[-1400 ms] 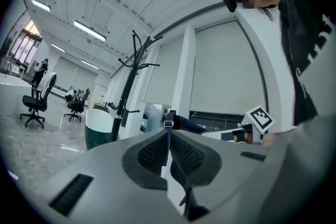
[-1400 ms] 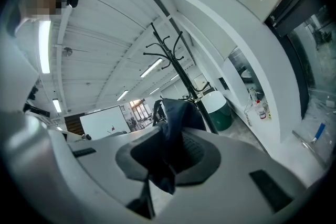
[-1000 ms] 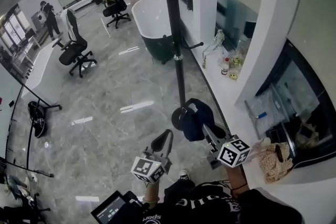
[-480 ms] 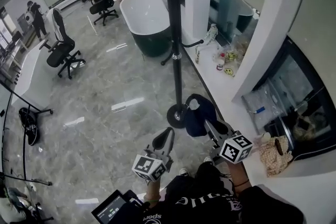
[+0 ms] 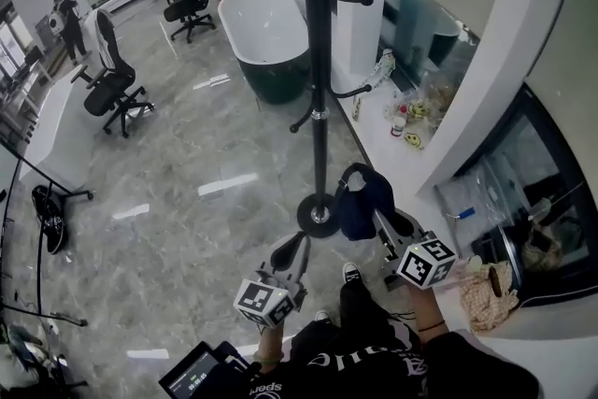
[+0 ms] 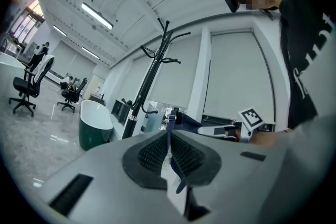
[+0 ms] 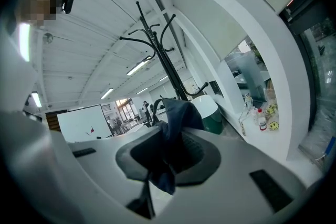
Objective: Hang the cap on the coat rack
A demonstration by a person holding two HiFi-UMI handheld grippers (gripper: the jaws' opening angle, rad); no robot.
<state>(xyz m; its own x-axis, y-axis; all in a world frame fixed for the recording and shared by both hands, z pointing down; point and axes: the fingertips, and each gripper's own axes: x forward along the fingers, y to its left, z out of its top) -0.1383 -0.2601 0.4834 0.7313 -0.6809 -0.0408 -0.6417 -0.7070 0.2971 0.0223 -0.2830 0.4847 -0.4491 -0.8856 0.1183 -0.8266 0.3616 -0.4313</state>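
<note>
The black coat rack rises in the middle of the head view, its round base on the marble floor. A dark navy cap hangs just right of that base, and my right gripper is shut on its fabric. In the right gripper view the cap bunches between the pads, with the coat rack and its curved hooks behind and above it. My left gripper is left of the cap and shut with nothing in it. In its own view the pads meet, and the rack stands ahead.
A white and green bathtub stands behind the rack. A white ledge with small bottles runs along the right wall, with a patterned cloth near its front. Office chairs and a person are far left.
The rack's base has come closer to both grippers and the pole is now nearer the middle. The cap stays held in the right gripper, a little higher and beside the base.
</note>
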